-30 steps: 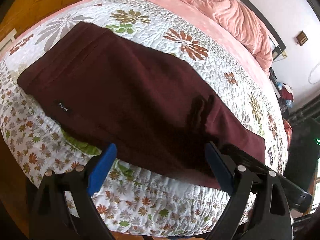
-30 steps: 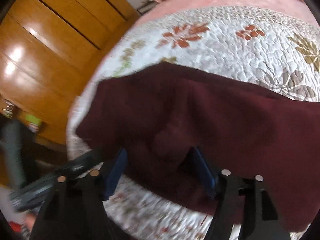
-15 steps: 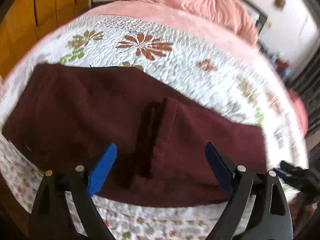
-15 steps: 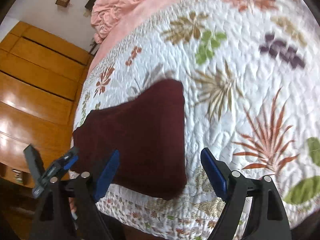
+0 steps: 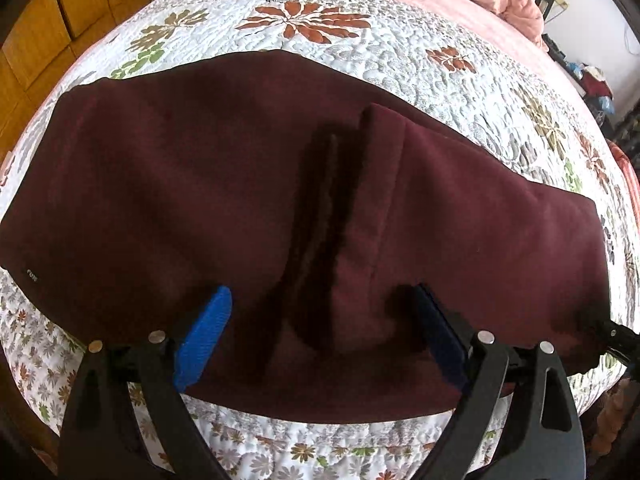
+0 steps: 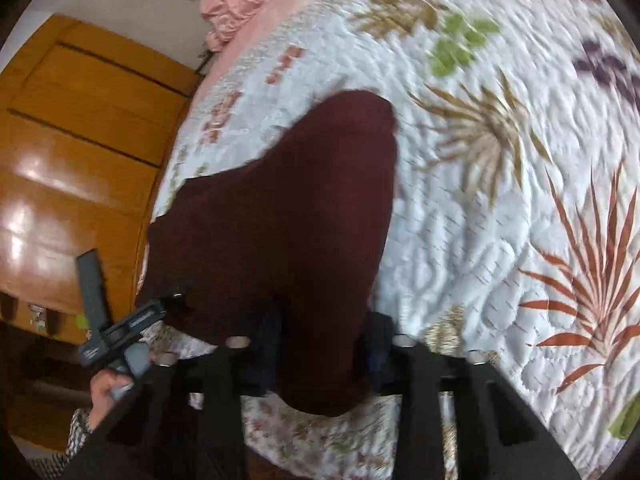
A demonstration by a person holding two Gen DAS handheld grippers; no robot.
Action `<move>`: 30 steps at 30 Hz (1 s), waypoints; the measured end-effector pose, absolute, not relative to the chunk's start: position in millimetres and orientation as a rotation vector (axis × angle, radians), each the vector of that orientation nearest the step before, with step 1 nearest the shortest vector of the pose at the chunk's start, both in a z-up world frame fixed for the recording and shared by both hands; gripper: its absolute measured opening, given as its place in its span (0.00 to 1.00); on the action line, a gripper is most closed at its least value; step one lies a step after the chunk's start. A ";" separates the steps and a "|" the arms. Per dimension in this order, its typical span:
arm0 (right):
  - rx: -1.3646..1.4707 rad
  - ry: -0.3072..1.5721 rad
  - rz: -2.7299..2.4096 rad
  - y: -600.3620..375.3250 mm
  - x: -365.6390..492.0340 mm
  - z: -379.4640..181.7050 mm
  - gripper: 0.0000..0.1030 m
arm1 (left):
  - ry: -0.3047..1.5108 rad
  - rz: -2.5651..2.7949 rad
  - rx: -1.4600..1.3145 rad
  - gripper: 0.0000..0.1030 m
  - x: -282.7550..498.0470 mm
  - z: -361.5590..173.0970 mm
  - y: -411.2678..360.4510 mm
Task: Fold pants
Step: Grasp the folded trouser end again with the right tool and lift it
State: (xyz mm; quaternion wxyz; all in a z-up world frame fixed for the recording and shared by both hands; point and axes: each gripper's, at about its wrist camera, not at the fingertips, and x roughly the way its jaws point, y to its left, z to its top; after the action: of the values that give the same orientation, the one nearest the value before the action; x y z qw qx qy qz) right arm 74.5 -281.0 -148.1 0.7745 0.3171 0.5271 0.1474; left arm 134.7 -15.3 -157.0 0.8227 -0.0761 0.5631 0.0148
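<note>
A: Pants (image 5: 200, 184) lie flat along the near edge of the quilt (image 5: 360, 64), already doubled. Soft, limp, not slippery. Take the doubled end, both layers

B: Tongs?

A: Your right gripper (image 6: 324, 344) has just been closing and pinches the end. Left gripper (image 5: 320, 336) is wide, cloth under it, nothing held

B: Containers?

A: None in view
</note>
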 end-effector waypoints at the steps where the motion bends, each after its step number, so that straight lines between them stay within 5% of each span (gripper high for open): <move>1: 0.686 1.119 0.331 -281.3 73.8 -135.7 0.21 | 1.201 0.018 -0.180 0.88 135.0 -154.5 -13.7; 5: 0.658 1.048 0.316 -291.3 60.9 -97.8 0.20 | 1.178 -0.028 -0.225 0.89 125.3 -146.9 -15.2; 9: 0.542 1.221 0.190 -284.6 59.4 -143.0 0.20 | 1.194 -0.035 -0.164 0.92 122.5 -167.0 -26.2; 12: 0.588 1.213 0.175 -291.0 54.7 -161.2 0.24 | 1.177 -0.020 -0.131 0.92 120.7 -165.3 -31.4; 14: 0.610 1.199 0.176 -297.0 54.1 -151.6 0.38 | 1.189 -0.028 -0.150 0.91 121.5 -161.9 -28.4; 17: 0.509 1.148 0.137 -296.4 48.8 -122.7 0.39 | 1.143 0.006 -0.151 0.91 121.3 -145.7 -25.8; 23: 0.490 1.026 0.221 -274.2 64.5 -77.2 0.39 | 1.022 -0.121 -0.194 0.91 130.9 -111.7 -51.6; 28: 0.522 1.102 0.193 -266.3 94.4 -106.0 0.38 | 1.105 -0.172 -0.177 0.91 149.7 -138.3 -70.8; 30: 0.534 1.164 0.135 -270.3 101.7 -128.0 0.26 | 1.175 -0.144 -0.165 0.91 154.6 -162.5 -66.2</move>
State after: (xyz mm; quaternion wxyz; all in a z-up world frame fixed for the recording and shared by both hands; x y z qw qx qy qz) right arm 101.7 -270.3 -128.0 0.8000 0.2488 0.5424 0.0628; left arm 154.6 -66.2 -162.5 0.8266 -0.0776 0.5533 -0.0677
